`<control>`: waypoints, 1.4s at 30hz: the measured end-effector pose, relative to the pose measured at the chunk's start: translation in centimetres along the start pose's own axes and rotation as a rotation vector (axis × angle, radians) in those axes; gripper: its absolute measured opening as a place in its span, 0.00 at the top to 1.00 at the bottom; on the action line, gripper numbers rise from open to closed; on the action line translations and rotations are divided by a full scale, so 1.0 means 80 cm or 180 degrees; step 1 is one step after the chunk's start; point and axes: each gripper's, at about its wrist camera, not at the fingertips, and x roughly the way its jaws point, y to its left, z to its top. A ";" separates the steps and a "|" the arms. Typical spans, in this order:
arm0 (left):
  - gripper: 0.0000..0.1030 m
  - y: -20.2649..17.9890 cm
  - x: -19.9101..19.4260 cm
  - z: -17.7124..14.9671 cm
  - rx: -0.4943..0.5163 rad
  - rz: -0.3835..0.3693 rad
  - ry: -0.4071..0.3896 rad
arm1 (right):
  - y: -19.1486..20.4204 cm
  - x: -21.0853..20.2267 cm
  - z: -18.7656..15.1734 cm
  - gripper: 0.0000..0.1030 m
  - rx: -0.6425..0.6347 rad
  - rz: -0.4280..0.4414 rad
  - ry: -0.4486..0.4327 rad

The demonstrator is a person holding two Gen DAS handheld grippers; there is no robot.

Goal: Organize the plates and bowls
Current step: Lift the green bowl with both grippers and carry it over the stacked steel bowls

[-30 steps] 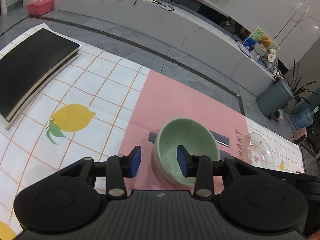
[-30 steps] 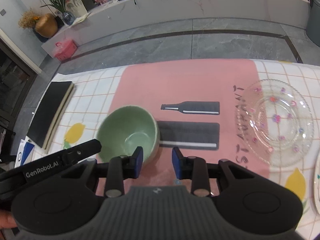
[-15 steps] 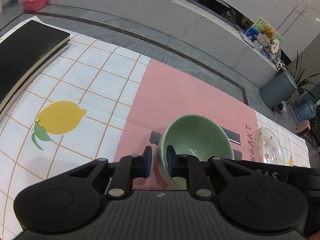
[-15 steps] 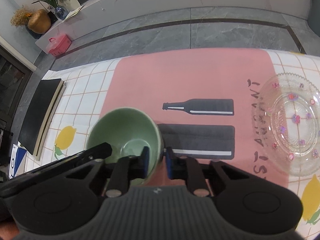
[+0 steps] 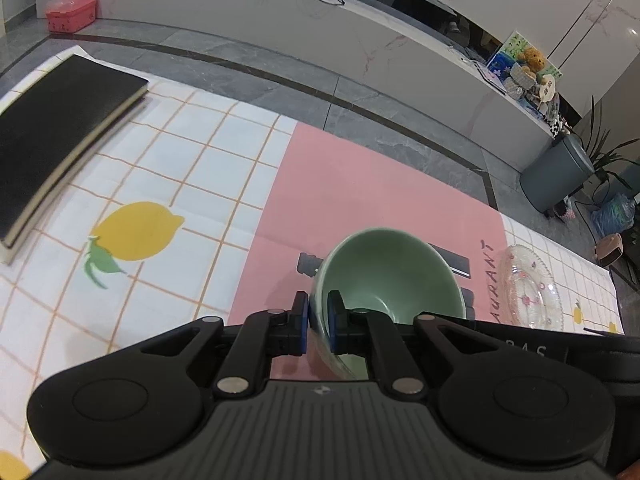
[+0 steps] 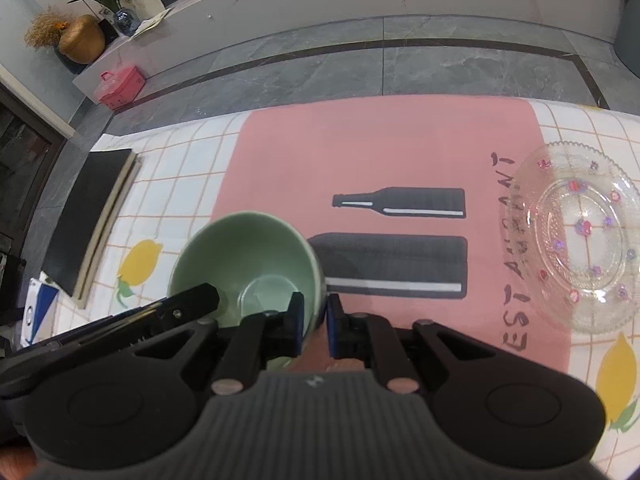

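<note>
Green bowl (image 5: 390,276) sits right between the two grippers on the pink mat (image 5: 360,184). The left gripper (image 5: 318,322) pinches its left rim, and the right gripper (image 6: 314,326) pinches its right rim. A glass plate (image 6: 576,236) lies off to the right.

Both grippers, the left gripper (image 5: 318,322) and the right gripper (image 6: 314,330), were matte black plastic, with ribbed housings, round side discs, silver screw heads, and blue pads (image 5: 305,320) on the fingertips.
</note>
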 end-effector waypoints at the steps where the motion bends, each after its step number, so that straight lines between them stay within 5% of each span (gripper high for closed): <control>1: 0.90 0.000 -0.007 -0.001 -0.0022 0.0004 -0.0007 | 0.001 -0.006 -0.002 0.91 0.0007 0.0023 0.0000; 9: 0.90 -0.014 -0.078 -0.029 -0.0084 0.0010 -0.0152 | 0.012 -0.071 -0.037 0.92 -0.0030 0.0131 -0.0088; 25: 0.90 -0.045 -0.215 -0.150 -0.0158 -0.0154 -0.0380 | -0.005 -0.224 -0.195 0.91 0.0065 0.0358 -0.0290; 42: 0.90 -0.052 -0.247 -0.264 -0.0216 -0.0373 -0.0160 | -0.052 -0.288 -0.316 0.91 0.0121 0.0442 -0.0360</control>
